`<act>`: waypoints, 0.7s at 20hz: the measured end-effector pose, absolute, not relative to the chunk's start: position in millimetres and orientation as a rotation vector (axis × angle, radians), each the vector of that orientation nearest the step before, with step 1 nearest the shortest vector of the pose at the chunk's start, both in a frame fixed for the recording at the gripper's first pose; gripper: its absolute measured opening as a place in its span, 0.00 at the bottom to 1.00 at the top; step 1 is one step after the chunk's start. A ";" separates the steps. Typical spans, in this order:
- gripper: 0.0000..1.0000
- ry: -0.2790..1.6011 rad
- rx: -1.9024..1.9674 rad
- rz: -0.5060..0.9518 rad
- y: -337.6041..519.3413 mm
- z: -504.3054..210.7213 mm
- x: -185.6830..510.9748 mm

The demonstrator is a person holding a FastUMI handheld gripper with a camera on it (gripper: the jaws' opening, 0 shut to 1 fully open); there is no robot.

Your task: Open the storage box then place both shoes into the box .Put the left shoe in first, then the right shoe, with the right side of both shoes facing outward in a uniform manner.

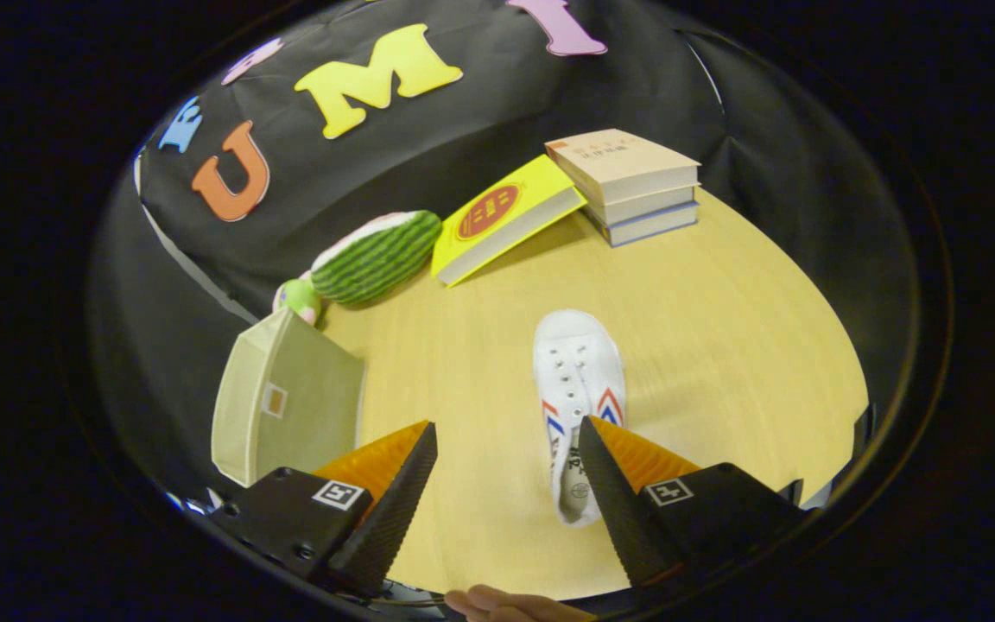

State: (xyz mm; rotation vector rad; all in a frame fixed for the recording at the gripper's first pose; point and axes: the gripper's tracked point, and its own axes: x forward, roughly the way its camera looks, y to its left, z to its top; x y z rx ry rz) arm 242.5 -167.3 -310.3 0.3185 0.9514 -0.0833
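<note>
Operator: Shoe (578, 380) position?

Guide: It lies on the table (722, 328), toe pointing away, heel beside the right finger. The gripper (506, 445) is spread and empty. Centre the heel between both fingers before you close them.

Operator: Storage box (290, 402)?

Guide: Left of the fingers.

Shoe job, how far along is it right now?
Done: nothing visible. The storage box looks closed. In hand: the open gripper hangs above one white shoe, holding nothing, right finger overlapping its heel. Left: opening the box, placing both shoes.
</note>
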 end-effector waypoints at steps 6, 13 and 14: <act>1.00 1.040 0.165 -0.115 -217.3 -345.6 230.3; 0.99 1.160 0.116 -0.134 -227.2 -377.2 223.6; 0.91 1.175 0.066 -0.148 -232.8 -380.8 225.1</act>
